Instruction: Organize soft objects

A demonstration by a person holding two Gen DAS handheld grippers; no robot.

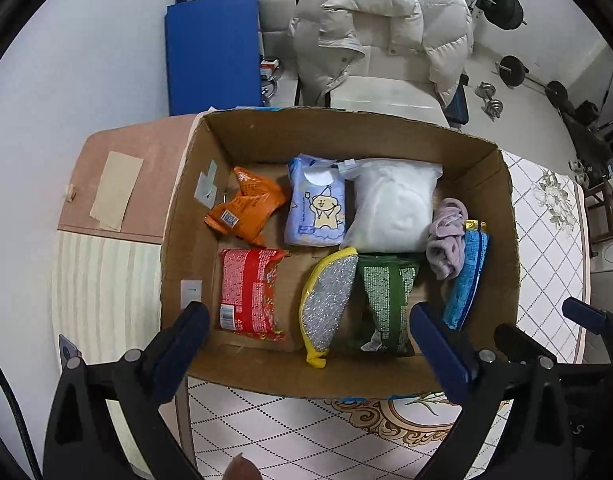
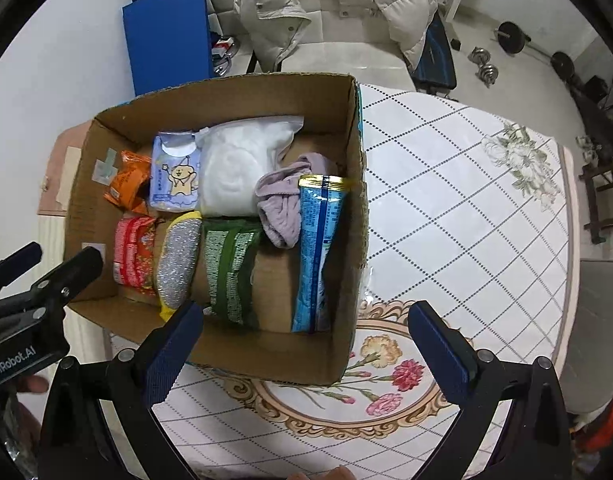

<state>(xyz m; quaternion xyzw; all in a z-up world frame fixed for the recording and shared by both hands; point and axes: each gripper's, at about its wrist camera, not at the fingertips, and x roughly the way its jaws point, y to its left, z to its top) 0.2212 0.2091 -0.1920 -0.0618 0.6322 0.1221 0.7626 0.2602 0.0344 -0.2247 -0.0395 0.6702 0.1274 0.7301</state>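
While our left claw [image 1: 308,334] and right claw [image 2: 304,338] hang spread wide and empty above the cardboard box [image 1: 506,216], the soft packets lie inside it; bare counter [image 2: 446,200] opens at three o'clock.

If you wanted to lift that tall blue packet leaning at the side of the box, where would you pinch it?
Probably at its gold-trimmed top edge, coming from above. The blue packet stands on edge against the cardboard box wall, purple cloth crowding its other side, so only the flat top seam is free for the fingers to close across.
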